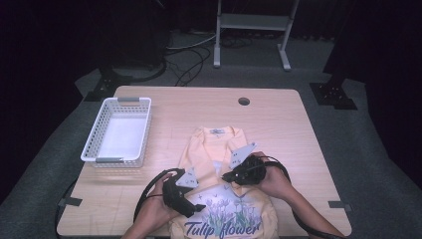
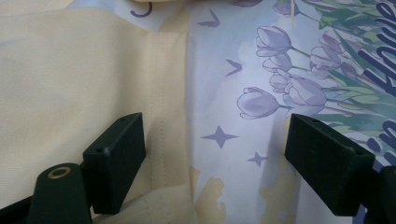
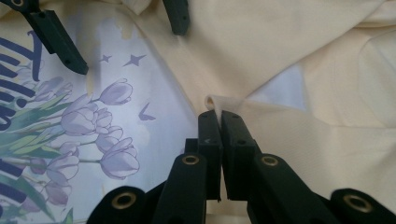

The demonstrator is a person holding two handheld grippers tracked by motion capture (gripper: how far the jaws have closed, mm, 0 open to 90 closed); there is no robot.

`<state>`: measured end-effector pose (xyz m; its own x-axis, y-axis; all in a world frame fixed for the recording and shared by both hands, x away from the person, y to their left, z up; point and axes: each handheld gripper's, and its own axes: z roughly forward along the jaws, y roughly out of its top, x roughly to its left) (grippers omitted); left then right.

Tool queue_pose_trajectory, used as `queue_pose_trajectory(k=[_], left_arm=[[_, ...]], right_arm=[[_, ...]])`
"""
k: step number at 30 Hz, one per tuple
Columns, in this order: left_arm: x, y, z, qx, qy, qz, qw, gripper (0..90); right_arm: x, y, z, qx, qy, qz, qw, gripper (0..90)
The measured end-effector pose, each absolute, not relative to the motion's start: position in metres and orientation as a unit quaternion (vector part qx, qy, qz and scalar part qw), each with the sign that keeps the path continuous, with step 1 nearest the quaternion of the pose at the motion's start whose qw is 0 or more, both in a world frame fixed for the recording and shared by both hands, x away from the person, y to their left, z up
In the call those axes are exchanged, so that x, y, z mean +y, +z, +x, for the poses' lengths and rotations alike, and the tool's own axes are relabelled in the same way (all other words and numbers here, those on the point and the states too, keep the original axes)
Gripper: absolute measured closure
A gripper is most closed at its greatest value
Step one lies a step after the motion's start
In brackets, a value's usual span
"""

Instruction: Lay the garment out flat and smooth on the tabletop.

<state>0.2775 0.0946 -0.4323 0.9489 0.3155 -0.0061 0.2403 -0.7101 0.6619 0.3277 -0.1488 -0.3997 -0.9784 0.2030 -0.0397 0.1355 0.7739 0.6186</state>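
Note:
A pale yellow T-shirt (image 1: 209,144) with a purple tulip print and the words "Tulip flower" lies on the wooden table (image 1: 283,124), collar at the far end. My right gripper (image 1: 228,176) is over the shirt's middle. In the right gripper view its jaws (image 3: 219,114) are shut on a small raised fold of the yellow cloth (image 3: 212,100). My left gripper (image 1: 198,208) hovers low over the print near the front edge. In the left gripper view it (image 2: 219,144) stands open, with a stitched seam and printed stars of the shirt (image 2: 70,70) between its fingers, nothing gripped.
A white mesh basket (image 1: 144,134) stands at the table's left, with nothing in it. A round cable hole (image 1: 244,101) is in the far edge of the table. A metal stand (image 1: 251,22) and cables sit on the floor behind the table.

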Motion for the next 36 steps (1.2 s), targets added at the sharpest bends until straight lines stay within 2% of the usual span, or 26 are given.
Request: queue_pose_trajectory(k=[36], left_arm=[[0.088, -0.431, 0.275, 0.157, 0.06, 0.928, 0.333, 18.0]], right_arm=[[-0.211, -0.373, 0.33, 0.941, 0.313, 0.101, 0.083, 87.7]])
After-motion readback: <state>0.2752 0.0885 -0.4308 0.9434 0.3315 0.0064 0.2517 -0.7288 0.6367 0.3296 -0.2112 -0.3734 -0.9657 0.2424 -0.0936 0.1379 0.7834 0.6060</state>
